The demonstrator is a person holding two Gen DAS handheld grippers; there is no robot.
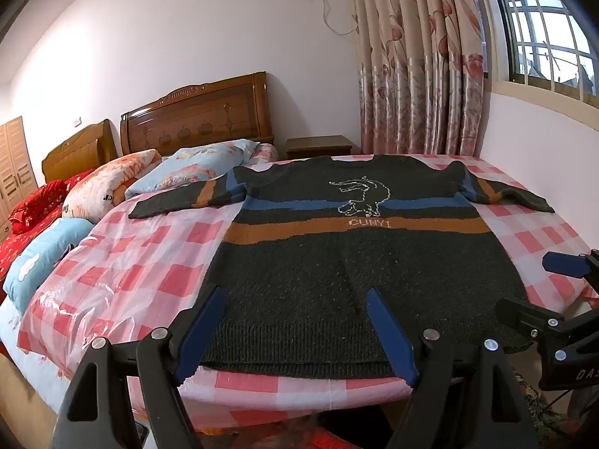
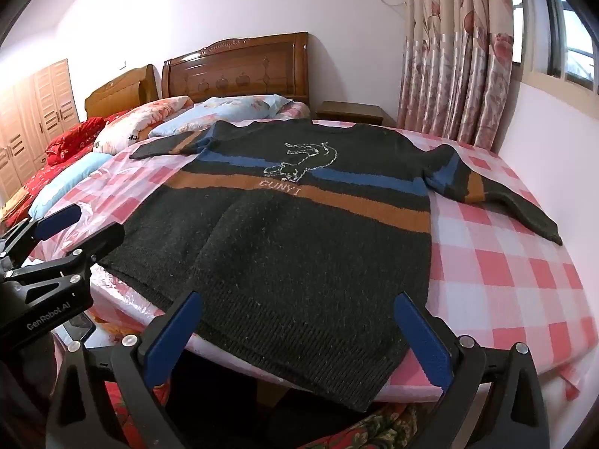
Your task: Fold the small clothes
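Across the pink-and-white checked bed cover lies a dark charcoal knitted sweater with blue and orange stripes, spread flat, front side up. Long axis runs from the ribbed hem at the near bed edge to the neckline at the far side, toward the carved wooden headboard and the floral curtain. Sleeves stretched out to either side, each crossed by the same blue and orange bands; white outlined animal figure and the lettering "CUNYI" sitting on the chest stripes. Slight ridge in the knit down the middle of the body (seen in both views).

Left gripper hovering over the near hem, blue-padded fingers spread wide, nothing between them; whether the tips touch the knit cannot be told. Right gripper likewise over the hem toward the sweater's right corner, fingers spread apart and holding nothing. Each gripper visible at the edge of the other's view, just beside one another.

Beyond the left sleeve: a light blue floral pillow, an orange-and-white flowered pillow, a red patterned quilt and a pale blue cloud-print cushion, all near the sleeve but apart from the body of the sweater. Small wooden nightstand behind the neckline, barred window at far right.
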